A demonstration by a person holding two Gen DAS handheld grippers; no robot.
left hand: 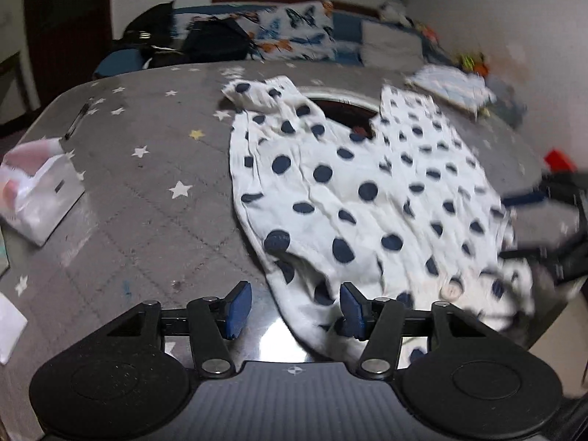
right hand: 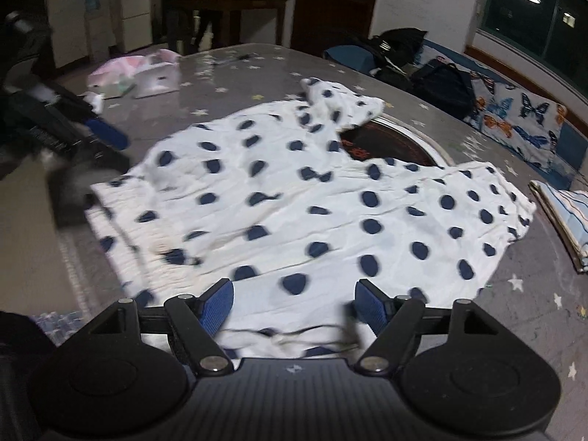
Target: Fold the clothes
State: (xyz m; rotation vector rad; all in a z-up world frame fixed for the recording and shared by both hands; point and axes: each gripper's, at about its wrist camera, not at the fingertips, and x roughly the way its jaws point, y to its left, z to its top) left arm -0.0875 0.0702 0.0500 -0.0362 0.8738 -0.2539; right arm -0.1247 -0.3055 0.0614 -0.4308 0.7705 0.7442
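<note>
Both grippers are wide apart and hold nothing. Left gripper [left hand: 296, 308] sits at the near left corner of the spotty shirt [left hand: 367, 198], with the cloth edge lying between its blue pads [left hand: 240, 308]. Right gripper [right hand: 294, 307] sits at the near edge of the spotty shirt [right hand: 312, 202], and that edge runs across the gap between its blue pads [right hand: 371, 308].

The spotty shirt lies spread out in the middle of the gray star cover [left hand: 147, 191]. It is bumpy, not flat. Its far side hangs over a dark round hole [right hand: 389, 147] in the table top.

Some things could go wrong, I think. If the pads close on only the top layer, the shirt may open up and fold crooked. If one side pinches and the other misses, the shirt may twist when lifted. The far part of the shirt could sag into the dark round hole and catch there. A white box [left hand: 40, 198] sits well to the left of the shirt, and a folded striped cloth [right hand: 566, 217] lies just to its right. A big swing could bump them. Both pictures are blurry, so a fast grab could miss the edge.
</note>
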